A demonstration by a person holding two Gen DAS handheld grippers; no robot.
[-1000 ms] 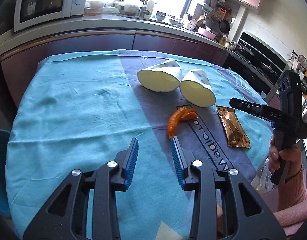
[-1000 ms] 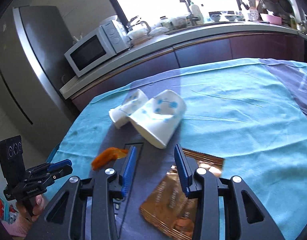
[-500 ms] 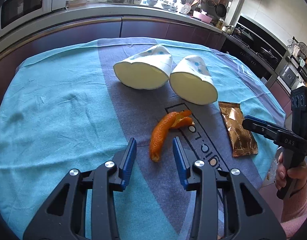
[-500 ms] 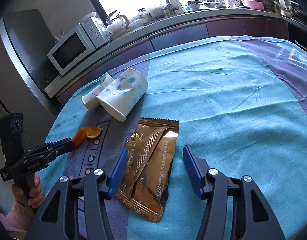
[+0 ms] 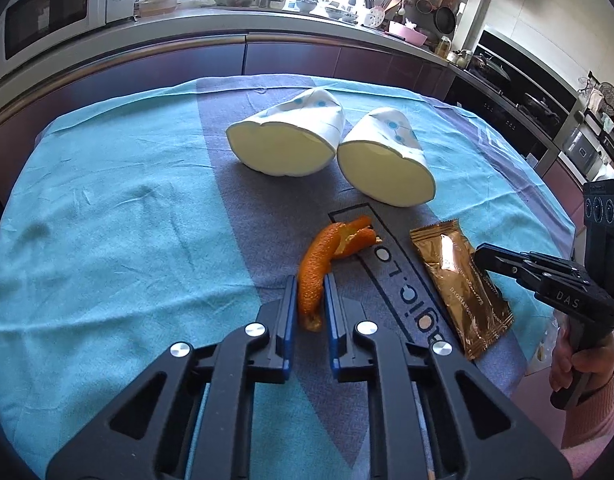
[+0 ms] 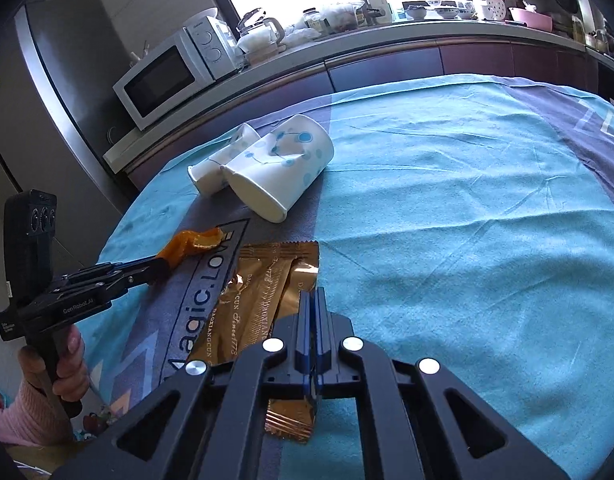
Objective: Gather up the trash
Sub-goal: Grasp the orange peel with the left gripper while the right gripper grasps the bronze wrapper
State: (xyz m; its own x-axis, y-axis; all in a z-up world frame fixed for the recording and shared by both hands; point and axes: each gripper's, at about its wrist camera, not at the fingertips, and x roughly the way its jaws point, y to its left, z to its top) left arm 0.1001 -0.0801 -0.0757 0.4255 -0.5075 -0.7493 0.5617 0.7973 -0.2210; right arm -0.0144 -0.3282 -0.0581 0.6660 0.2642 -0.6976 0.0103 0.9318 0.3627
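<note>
The left claw (image 5: 310, 294) pinches the orange peel (image 5: 319, 268), whose long axis runs toward the bench's far edge. The right claw (image 6: 311, 312) clamps the gold wrapper (image 6: 259, 300), its near end hidden.

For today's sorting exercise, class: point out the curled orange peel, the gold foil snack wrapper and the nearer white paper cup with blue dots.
Curled orange peel (image 5: 315, 267): left wrist view, middle of strip.
Gold foil snack wrapper (image 6: 263, 292): right wrist view, centre seam.
White paper cup with blue dots (image 6: 285, 168): right wrist view, dented side wall.
</note>
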